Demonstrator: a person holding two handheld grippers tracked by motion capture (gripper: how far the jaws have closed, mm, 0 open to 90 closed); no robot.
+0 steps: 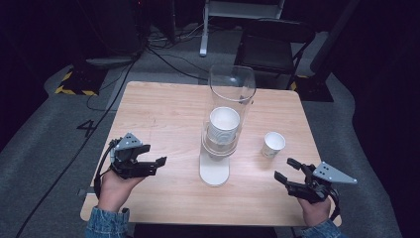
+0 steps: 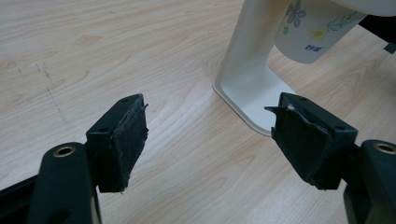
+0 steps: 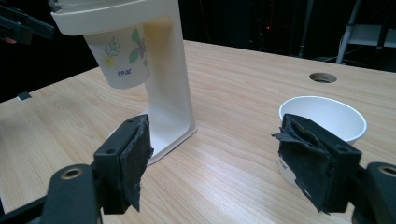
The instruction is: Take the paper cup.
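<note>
A white cup dispenser stands mid-table with a clear tube on top and a stack of paper cups inside. Its lowest flower-printed cup hangs from the bottom, also seen as the printed cup. A single white paper cup stands upright to the right of it. My left gripper rests near the front left, open, pointing toward the dispenser base. My right gripper is open at the front right, just short of the single cup, with nothing between its pads.
The wooden table has a small round hole near its far edge. Behind the table stand a dark chair and floor cables. Bare wood lies between both grippers and the dispenser.
</note>
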